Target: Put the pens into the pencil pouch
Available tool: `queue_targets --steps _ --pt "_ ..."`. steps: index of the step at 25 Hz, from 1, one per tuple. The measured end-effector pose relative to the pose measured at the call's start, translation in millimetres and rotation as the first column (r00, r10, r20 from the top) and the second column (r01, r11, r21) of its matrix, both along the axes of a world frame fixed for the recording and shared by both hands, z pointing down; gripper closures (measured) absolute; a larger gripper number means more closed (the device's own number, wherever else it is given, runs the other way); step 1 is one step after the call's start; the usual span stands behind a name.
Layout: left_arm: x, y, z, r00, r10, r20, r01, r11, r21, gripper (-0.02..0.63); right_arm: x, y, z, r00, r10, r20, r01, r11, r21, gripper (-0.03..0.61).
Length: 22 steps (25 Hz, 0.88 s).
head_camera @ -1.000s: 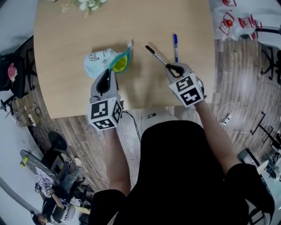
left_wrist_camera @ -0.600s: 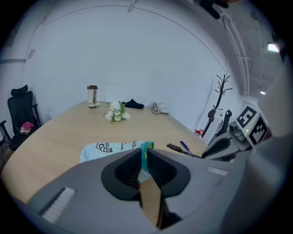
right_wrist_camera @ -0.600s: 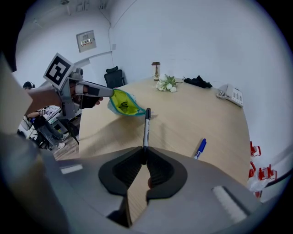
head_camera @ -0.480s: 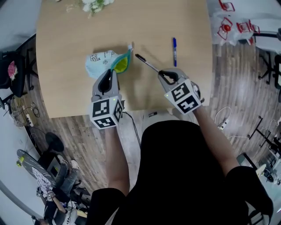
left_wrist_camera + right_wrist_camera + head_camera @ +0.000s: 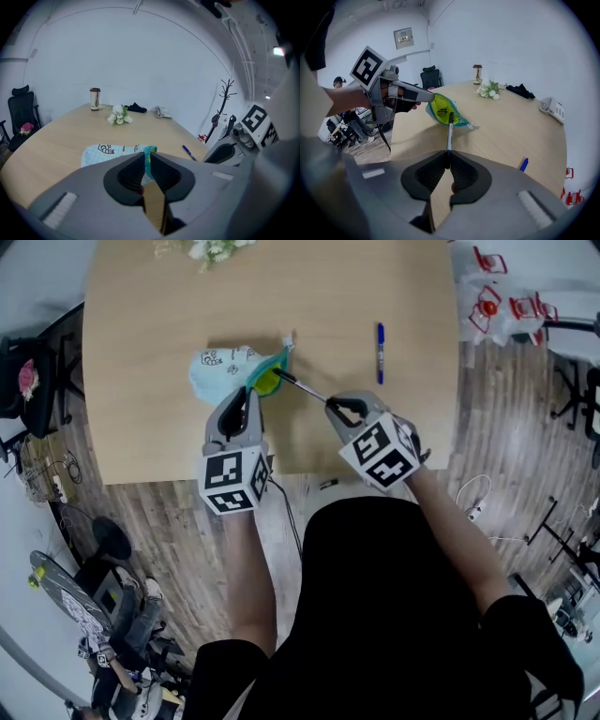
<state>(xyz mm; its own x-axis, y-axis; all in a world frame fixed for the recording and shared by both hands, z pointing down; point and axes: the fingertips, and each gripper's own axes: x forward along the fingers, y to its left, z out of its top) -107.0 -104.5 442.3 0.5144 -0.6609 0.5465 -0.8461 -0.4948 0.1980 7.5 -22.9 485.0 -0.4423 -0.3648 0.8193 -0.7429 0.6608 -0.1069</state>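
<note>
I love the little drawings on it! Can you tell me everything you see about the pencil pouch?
The pencil pouch is soft, light blue cloth with little black cartoon drawings, a teal zipper edge and a yellow-green inside. It lies on the wooden table, its mouth open. The left tool pinches the teal edge, and the tip of the pen in the right tool pokes into the mouth.

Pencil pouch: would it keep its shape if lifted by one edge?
Probably not: the pencil pouch looks like soft cloth, lying crumpled. Its mouth likely gapes only because the left gripper pinches its rim.
</note>
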Motion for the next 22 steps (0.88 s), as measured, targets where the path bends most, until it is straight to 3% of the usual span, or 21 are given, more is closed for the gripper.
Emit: queue_targets --steps 22 --pt "0.9 10.9 11.6 0.998 -0.028 -0.052 0.026 0.999 -0.027 0.580 -48.1 -28.0 15.5 0.995 -0.098 0.004 0.098 0.995 -0.021 0.534"
